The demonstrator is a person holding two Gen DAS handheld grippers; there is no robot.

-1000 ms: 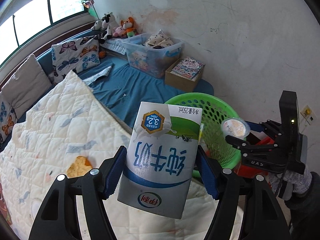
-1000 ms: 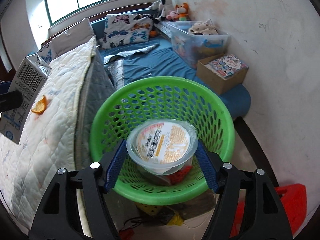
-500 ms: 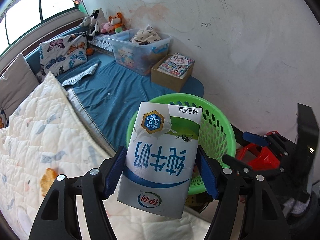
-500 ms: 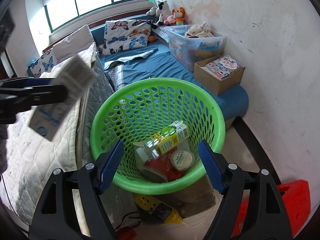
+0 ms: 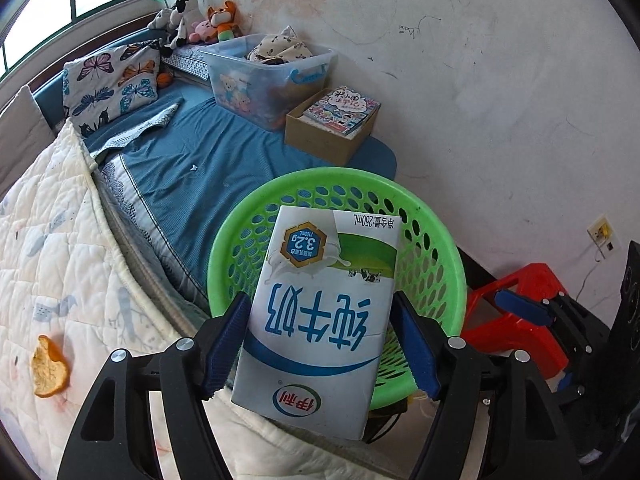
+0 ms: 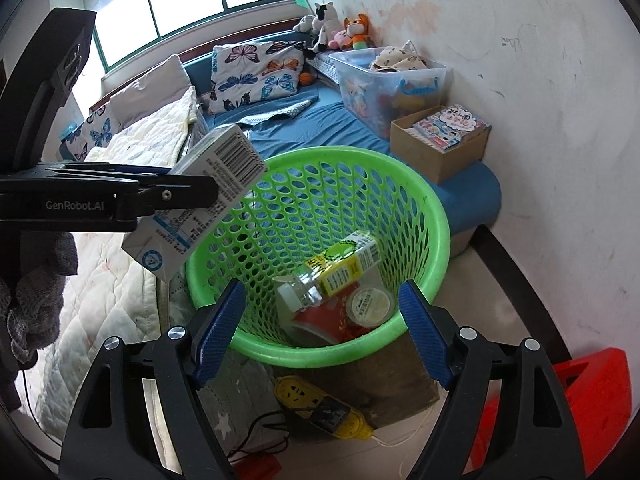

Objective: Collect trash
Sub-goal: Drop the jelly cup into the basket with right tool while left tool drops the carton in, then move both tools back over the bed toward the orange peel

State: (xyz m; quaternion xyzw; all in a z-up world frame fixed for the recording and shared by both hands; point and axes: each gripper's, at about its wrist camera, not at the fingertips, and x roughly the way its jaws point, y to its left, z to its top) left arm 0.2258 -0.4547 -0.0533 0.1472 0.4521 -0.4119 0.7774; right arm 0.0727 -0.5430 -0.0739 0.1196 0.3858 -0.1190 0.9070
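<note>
A home bedroom: quilted bed point(image 5: 60, 248), butterfly pillow point(image 6: 256, 70), plush toys point(image 6: 340, 30) under a window point(image 6: 184, 0).

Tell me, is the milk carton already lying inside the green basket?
No, the left gripper holds the milk carton in the air beside the rim of the green basket.

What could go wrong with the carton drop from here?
1. In the right wrist view the milk carton in the left gripper hangs over the basket rim on the bed side; released now, it may hit the rim and fall outside.
2. The basket sits on a block beside a yellow power strip; a knock could tip it.
3. The orange peel on the quilt is easy to miss.
</note>
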